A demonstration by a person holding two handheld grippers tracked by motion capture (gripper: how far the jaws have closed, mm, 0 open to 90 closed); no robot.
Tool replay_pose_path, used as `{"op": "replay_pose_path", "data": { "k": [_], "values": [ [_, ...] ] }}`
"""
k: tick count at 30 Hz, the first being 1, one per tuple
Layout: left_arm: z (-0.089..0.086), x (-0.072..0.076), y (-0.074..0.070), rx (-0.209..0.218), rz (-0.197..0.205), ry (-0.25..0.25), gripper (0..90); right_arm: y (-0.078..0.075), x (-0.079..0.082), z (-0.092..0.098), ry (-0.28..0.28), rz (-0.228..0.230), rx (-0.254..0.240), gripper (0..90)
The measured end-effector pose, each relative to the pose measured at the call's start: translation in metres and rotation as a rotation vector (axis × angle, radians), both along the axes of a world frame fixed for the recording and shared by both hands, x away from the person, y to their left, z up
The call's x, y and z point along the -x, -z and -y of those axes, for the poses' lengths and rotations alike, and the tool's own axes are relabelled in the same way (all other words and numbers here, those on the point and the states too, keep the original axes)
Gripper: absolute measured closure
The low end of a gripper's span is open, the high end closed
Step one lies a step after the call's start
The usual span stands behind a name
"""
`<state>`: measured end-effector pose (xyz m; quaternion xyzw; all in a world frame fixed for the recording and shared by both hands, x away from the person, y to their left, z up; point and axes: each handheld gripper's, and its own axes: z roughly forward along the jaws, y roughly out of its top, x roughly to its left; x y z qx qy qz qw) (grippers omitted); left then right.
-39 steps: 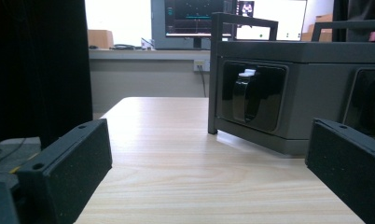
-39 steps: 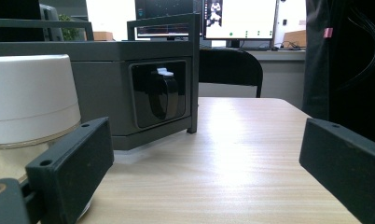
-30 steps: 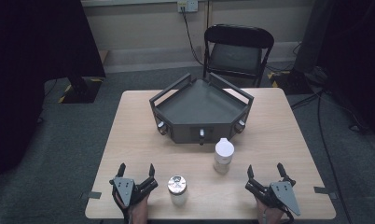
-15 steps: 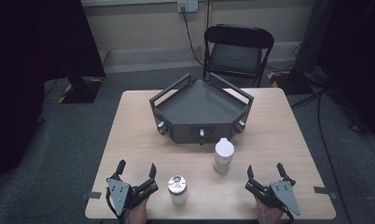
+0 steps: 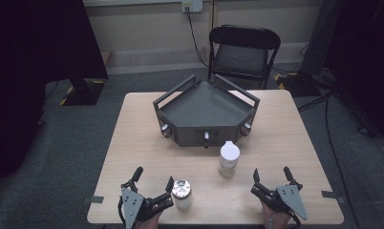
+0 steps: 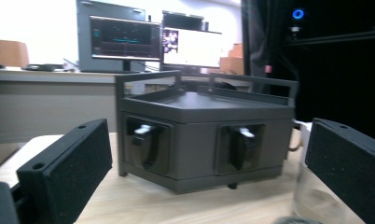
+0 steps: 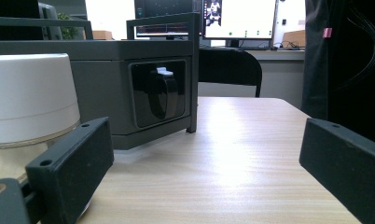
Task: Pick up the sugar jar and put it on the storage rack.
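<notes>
The bench is pale wood grain. On it stand a dark grey tray, a clear jar with a silver lid, and a clear bottle with a white cap. Each hand-held gripper, left and right, is black with a grey plate.

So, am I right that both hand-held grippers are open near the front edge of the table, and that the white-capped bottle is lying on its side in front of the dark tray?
Not quite: the white-capped bottle stands upright in front of the dark tray, as the high view shows. The rest holds: the left hand-held gripper and the right hand-held gripper are both open near the table's front edge.
</notes>
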<state>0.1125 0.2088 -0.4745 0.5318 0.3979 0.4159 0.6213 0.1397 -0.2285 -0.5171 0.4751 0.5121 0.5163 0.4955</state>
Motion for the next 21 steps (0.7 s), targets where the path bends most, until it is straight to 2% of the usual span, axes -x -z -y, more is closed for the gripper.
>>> {"op": "replay_pose_path", "data": {
  "k": [3,9,11,14,16,21],
  "values": [
    [0.004,-0.001,0.0,-0.022,-0.019,0.023,0.0,0.0,0.0,0.0,0.002,-0.001,0.0,1.8],
    [0.011,0.001,0.006,-0.057,-0.012,0.039,0.1,0.0,0.0,0.0,0.002,-0.001,0.001,1.8],
    [0.014,0.001,0.009,-0.069,-0.026,0.062,0.9,0.0,0.0,0.0,0.001,0.001,-0.001,1.8],
    [0.018,0.004,0.013,-0.09,-0.031,0.07,1.9,0.0,0.0,0.0,0.003,-0.001,0.0,1.8],
    [0.019,0.004,0.015,-0.088,-0.034,0.074,2.6,0.0,0.0,0.0,0.002,-0.002,-0.001,1.8],
    [0.021,0.003,0.018,-0.11,-0.087,0.113,6.9,0.0,0.0,0.0,0.002,-0.001,0.0,1.8]
  ]
}}
